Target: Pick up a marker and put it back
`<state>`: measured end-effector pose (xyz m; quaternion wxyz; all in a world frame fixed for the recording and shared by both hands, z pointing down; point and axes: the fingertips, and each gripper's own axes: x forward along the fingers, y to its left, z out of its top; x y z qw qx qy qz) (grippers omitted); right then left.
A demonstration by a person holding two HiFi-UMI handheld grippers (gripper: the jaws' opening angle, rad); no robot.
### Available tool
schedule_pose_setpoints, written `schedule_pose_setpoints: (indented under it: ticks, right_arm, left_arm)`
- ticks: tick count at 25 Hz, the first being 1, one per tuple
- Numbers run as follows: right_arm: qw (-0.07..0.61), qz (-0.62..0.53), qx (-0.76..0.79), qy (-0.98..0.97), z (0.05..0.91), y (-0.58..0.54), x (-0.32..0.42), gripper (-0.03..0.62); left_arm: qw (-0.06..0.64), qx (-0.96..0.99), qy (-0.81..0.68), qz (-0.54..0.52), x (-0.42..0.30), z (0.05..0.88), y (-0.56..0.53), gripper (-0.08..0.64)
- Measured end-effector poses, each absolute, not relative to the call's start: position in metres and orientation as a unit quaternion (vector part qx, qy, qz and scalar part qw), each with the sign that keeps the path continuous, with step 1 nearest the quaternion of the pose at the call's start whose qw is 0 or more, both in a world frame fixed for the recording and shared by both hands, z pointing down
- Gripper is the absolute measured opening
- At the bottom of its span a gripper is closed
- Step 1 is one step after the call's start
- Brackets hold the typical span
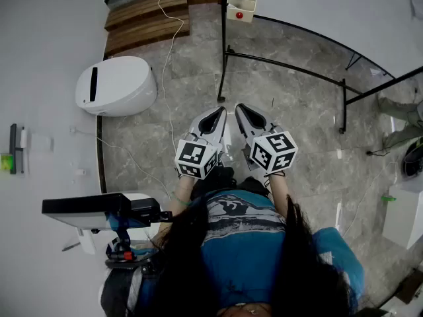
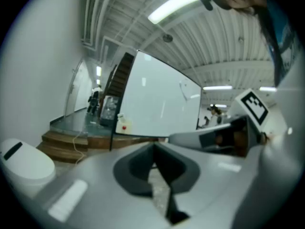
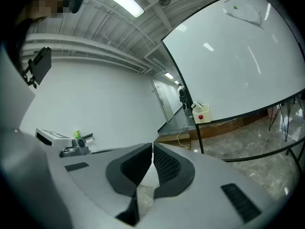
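Left tongs [image 1: 219, 111] and right tongs [image 1: 240, 107] both clenched, empty | marker not visible, possibly in cream box [image 1: 240, 6] on whiteboard [image 3: 238, 56], well apart | risk: still-clenched tongs could knock it; cable [image 1: 173, 25] could snag the approach.

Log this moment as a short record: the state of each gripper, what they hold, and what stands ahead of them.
left gripper: jaws shut, nothing between them
right gripper: jaws shut, nothing between them
ahead: whiteboard on a black frame, with a small box bearing a red dot at its lower corner
left side: white rounded unit near wooden steps
marker: none made out in any view
task stage: no marker picked up yet
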<state>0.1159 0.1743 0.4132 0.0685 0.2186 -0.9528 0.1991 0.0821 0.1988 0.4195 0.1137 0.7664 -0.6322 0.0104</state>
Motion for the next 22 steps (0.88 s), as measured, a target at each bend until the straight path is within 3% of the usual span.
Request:
schedule_pose_setpoints:
  ticks: [22]
  right_arm:
    - [0.089,0.196,0.222,-0.951,0.424,0.085,0.023,0.017]
  left_arm:
    - [0.131,0.764,-0.631,0.008,-0.013,0.435,0.115,0.003]
